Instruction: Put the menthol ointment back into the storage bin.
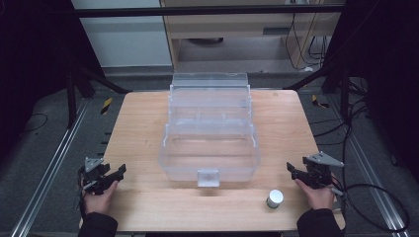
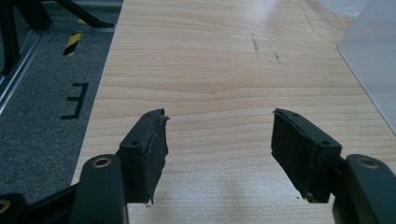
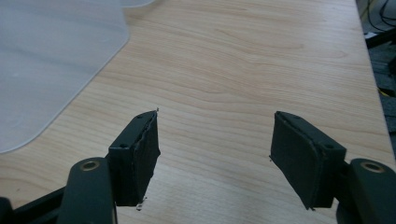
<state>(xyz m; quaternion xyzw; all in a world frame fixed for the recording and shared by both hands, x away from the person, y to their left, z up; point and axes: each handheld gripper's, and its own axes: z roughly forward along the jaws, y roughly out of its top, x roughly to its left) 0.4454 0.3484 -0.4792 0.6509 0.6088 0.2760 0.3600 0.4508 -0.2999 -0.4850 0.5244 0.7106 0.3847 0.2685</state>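
Nothing is judged done yet: the left gripper (image 1: pixel 120 171) at eight o'clock and right gripper (image 1: pixel 290 169) at four o'clock are held apart and empty beside the untouched clear plastic tiered box (image 1: pixel 210 129) at centre, the small white-capped round jar (image 1: pixel 274 198) at five o'clock.

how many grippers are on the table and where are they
2. The left gripper sits open at the table's near left corner, and the right gripper sits open at the near right edge, beside the small white bottle.
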